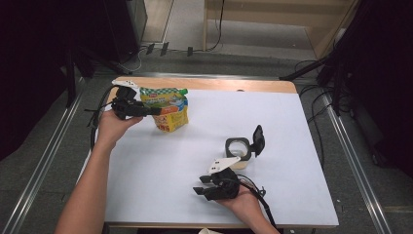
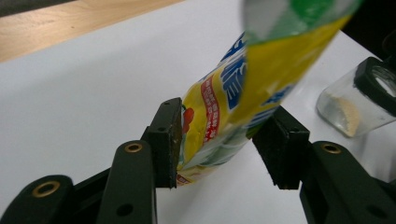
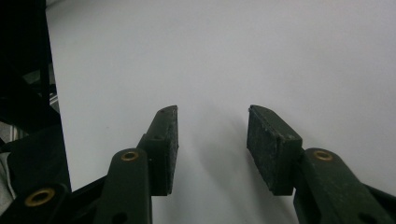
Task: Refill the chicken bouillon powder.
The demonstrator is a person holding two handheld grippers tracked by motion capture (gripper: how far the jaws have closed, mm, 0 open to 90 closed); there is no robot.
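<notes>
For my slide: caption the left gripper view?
Left gripper fingers close around a yellow snack pouch, glass jar beyond.

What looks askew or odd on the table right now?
The snack pouch leans tilted between the left gripper's jaws, top crumpled. The glass jar stands open, its black lid flipped up. Nothing spilled.

pouches: 1 [image 1: 168, 108] | glass jars: 1 [image 1: 238, 152] | tongs: 2 [image 1: 155, 111] [image 1: 198, 185]
</notes>
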